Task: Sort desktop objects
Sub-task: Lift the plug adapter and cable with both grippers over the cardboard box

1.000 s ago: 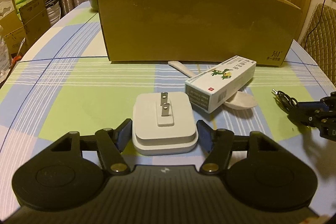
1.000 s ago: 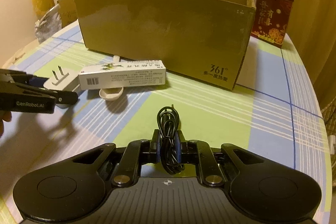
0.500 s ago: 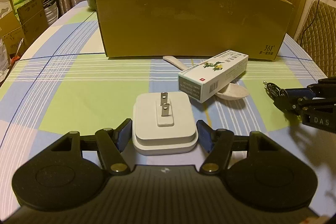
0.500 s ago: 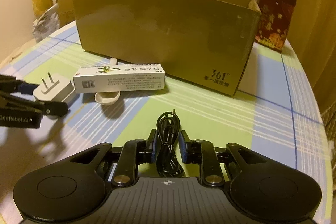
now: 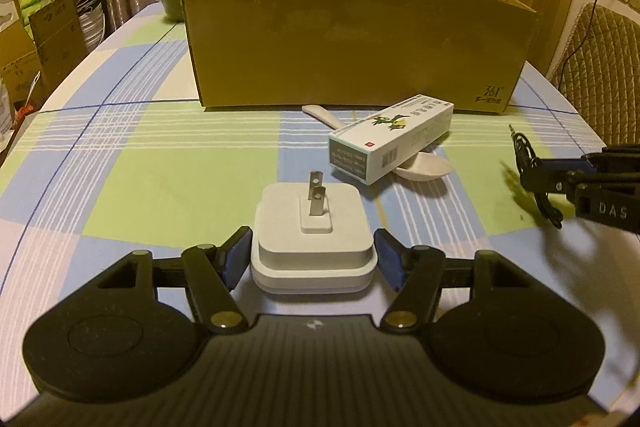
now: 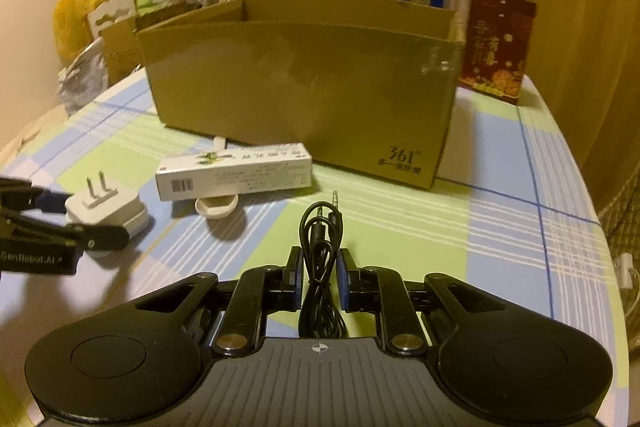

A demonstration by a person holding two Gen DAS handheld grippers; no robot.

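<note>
I have the white plug adapter between the blue pads of my left gripper, prongs pointing up, the pads pressed on its two flanks; it sits at six o'clock in the left wrist view, and I cannot tell whether its base rests on the checked tablecloth or hangs just above it. My right gripper is pinched tight on a coiled black audio cable, whose two jack tips stick out toward twelve o'clock past the pads. From the left wrist view that gripper and cable show at three o'clock, well apart from the adapter. At one o'clock from the adapter lies a white medicine box, resting slantwise across a white spoon whose handle runs up toward the cardboard box. That open-topped carton stands at twelve o'clock, near the medicine box. Behind it, at one o'clock in the right wrist view, stands a red packet.
</note>
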